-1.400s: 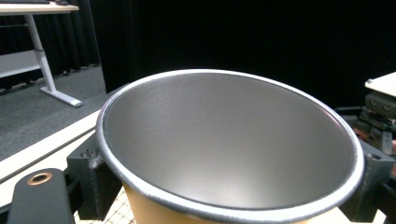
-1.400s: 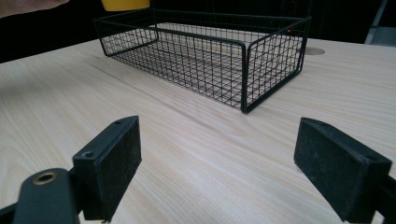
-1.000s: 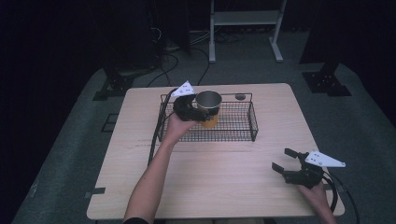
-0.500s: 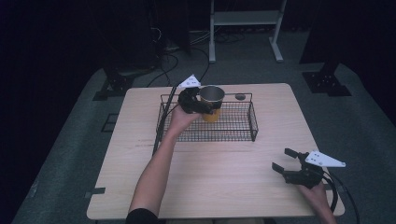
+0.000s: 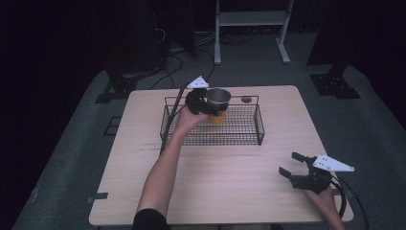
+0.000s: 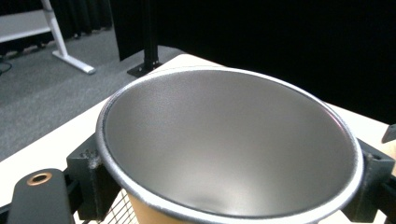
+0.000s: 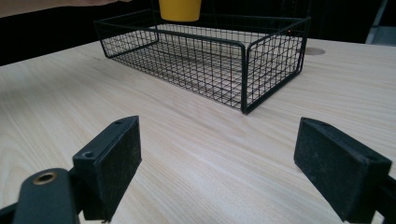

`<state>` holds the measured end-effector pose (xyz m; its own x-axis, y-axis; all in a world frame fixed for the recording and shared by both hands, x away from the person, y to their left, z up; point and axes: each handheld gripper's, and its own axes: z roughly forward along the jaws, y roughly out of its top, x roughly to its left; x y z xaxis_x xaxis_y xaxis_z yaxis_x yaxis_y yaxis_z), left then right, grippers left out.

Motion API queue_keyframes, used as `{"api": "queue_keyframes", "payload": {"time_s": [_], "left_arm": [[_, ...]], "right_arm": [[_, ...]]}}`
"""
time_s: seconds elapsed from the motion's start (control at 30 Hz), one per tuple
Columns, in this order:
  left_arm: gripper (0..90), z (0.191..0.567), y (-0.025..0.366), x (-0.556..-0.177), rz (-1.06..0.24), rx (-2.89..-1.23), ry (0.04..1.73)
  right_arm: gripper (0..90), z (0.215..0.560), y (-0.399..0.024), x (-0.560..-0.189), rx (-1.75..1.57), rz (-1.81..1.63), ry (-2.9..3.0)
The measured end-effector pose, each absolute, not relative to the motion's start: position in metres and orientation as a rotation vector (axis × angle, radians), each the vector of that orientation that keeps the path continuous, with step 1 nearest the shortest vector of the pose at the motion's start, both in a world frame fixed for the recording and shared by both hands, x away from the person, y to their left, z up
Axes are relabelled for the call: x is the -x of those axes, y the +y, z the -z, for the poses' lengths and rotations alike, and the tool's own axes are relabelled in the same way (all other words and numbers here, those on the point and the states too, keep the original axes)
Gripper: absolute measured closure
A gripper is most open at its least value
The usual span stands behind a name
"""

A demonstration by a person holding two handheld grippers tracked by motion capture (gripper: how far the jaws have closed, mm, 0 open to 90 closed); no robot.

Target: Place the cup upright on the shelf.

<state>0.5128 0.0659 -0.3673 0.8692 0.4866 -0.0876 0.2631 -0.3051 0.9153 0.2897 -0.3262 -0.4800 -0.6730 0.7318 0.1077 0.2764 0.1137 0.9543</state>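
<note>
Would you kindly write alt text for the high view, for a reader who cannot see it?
A person's left gripper holds an orange cup with a metal-lined inside above the far side of a black wire basket on a light wooden table. The right gripper hovers open near the table's near right corner, holding nothing.

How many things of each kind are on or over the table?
Yellow cups with a metal inside: 1
Black wire baskets: 1
Tongs: 2, left and right
Total: 4
</note>
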Motion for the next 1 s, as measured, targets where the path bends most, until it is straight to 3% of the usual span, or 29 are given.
{"api": "queue_keyframes", "payload": {"time_s": [1.0], "left_arm": [[12.0,0.402,0.051,-0.542,-0.218,-2.176,0.601]], "right_arm": [[13.9,0.480,-0.328,-0.290,-0.984,-1.594,2.002]]}}
